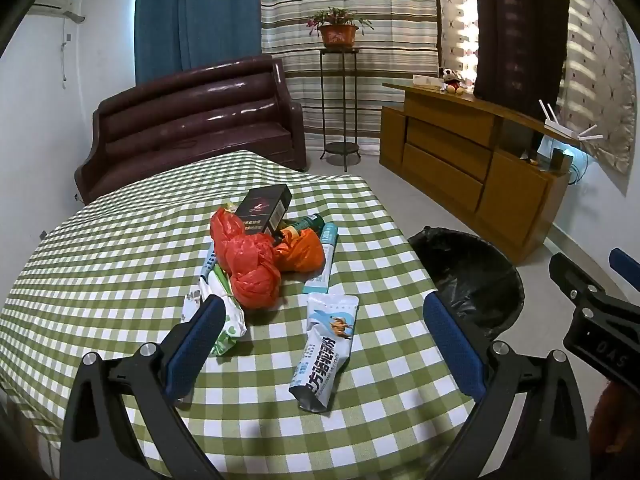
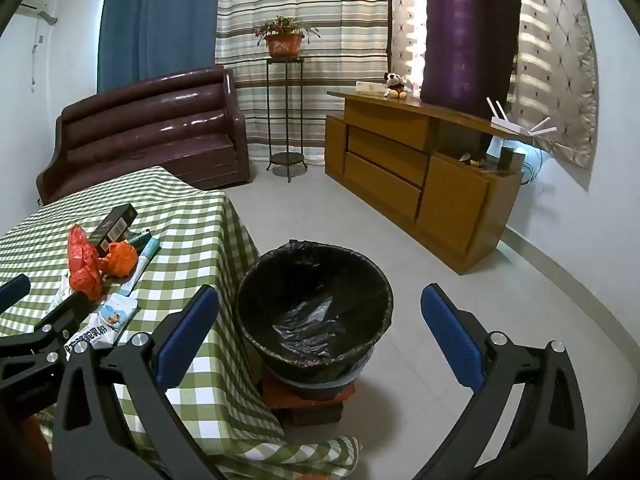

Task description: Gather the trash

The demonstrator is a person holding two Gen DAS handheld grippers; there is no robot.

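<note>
Left wrist view: the left tongs (image 1: 322, 322) hang spread wide above the worktop (image 1: 120, 264), which wears a green-and-white checked cloth, with nothing between their blue pads. Just beneath them lies a white-and-blue snack pouch (image 1: 326, 350), flat on the cloth. Beyond it sits a heap of trash: a crumpled red plastic bag (image 1: 250, 264), an orange plastic bag (image 1: 302, 252) touching it on the right, a black carton (image 1: 266, 210) leaning at the back, a long pale blue box (image 1: 322, 260) on the right side of the heap, and a white-and-green wrapper (image 1: 228, 320) partly behind the left pad. The black-lined trash bin (image 1: 474, 276) stands off the worktop's right edge. In the right wrist view the right tongs (image 2: 320, 328) are likewise spread and hold nothing, hovering over the bin (image 2: 316, 304), which rests on red bricks (image 2: 308, 404) on the tiled floor, just beside the hanging cloth. The left tongs' tip (image 2: 16, 290) shows at the left edge there.
</note>
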